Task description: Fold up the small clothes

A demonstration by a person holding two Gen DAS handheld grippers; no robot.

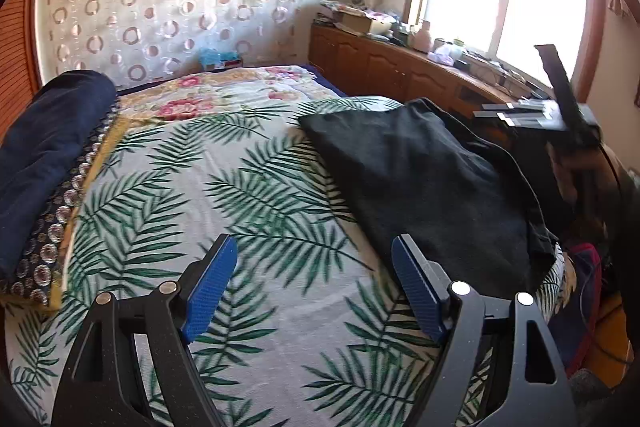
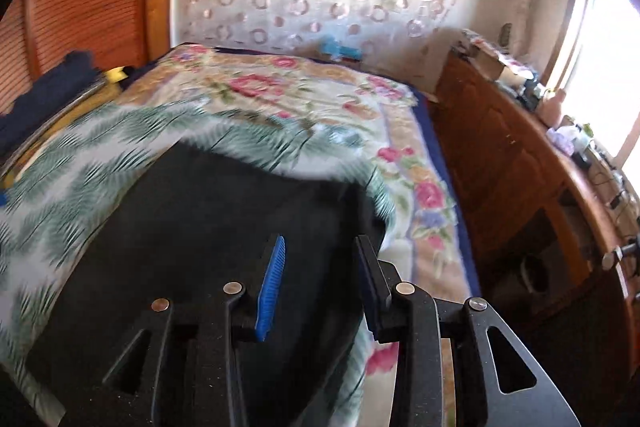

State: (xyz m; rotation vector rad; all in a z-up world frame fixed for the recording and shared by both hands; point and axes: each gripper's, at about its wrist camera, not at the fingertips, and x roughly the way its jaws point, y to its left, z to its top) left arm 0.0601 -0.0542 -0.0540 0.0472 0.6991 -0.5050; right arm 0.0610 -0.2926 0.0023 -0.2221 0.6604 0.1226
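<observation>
- Lying flat on the palm-leaf bedspread [image 1: 248, 163] was a black garment [image 1: 420, 183].
- Left gripper [image 1: 314, 283] stood wide, empty.
- Right gripper [image 2: 320, 281] stood partly open above the garment, gripping nothing.

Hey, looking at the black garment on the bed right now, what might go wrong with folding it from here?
The black garment lies near the bed's edge, its corner by the drop, so a tug may slide it off. Neither gripper holds it: the left gripper hangs open over the palm-leaf sheet, and the right gripper hovers open above the cloth, so a hasty close may pinch the sheet too. The right wrist view is blurred, so aim may suffer.
</observation>
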